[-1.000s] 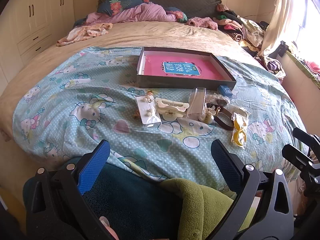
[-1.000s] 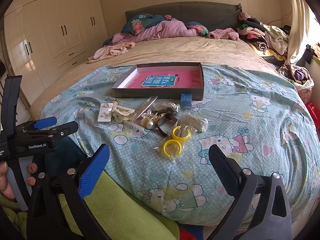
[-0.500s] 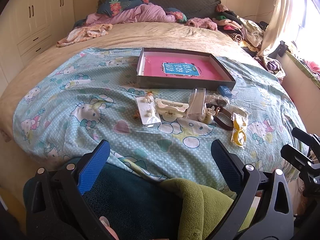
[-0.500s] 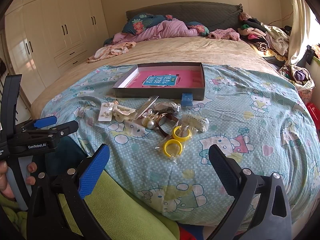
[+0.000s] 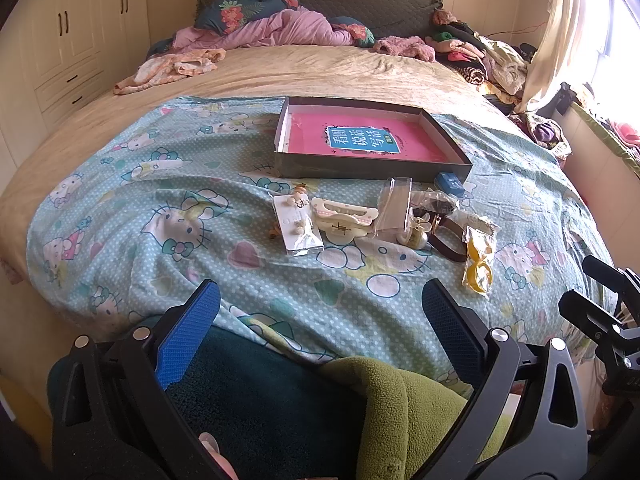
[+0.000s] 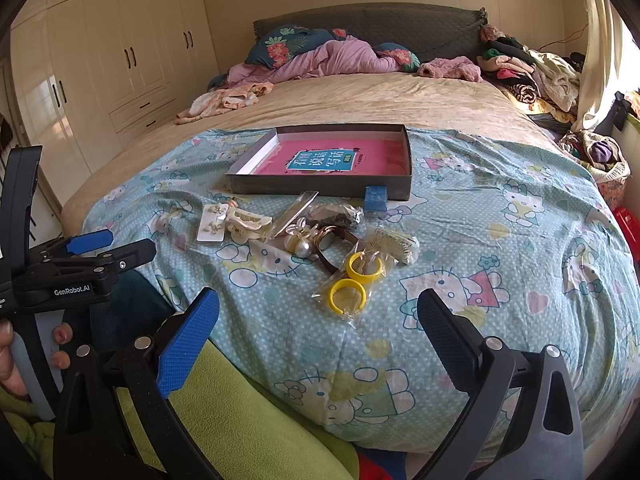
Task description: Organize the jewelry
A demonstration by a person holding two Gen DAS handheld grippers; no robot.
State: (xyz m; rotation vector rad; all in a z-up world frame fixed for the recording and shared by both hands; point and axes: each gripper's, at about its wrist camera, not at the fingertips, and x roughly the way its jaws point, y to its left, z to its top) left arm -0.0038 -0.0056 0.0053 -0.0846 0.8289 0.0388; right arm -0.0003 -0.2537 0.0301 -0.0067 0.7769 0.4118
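Note:
A shallow grey box with a pink book inside lies on the blue Hello Kitty sheet; it also shows in the right wrist view. In front of it lies a scatter of jewelry: an earring card, a cream hair clip, a clear bag, a brown bracelet, a bag of yellow hoops, a small blue box. My left gripper is open and empty, short of the bed's near edge. My right gripper is open and empty, just short of the yellow hoops.
The left gripper also appears at the left of the right wrist view. Green and dark fleece lies below both grippers. Pillows and clothes pile at the headboard and right side. White wardrobes stand to the left.

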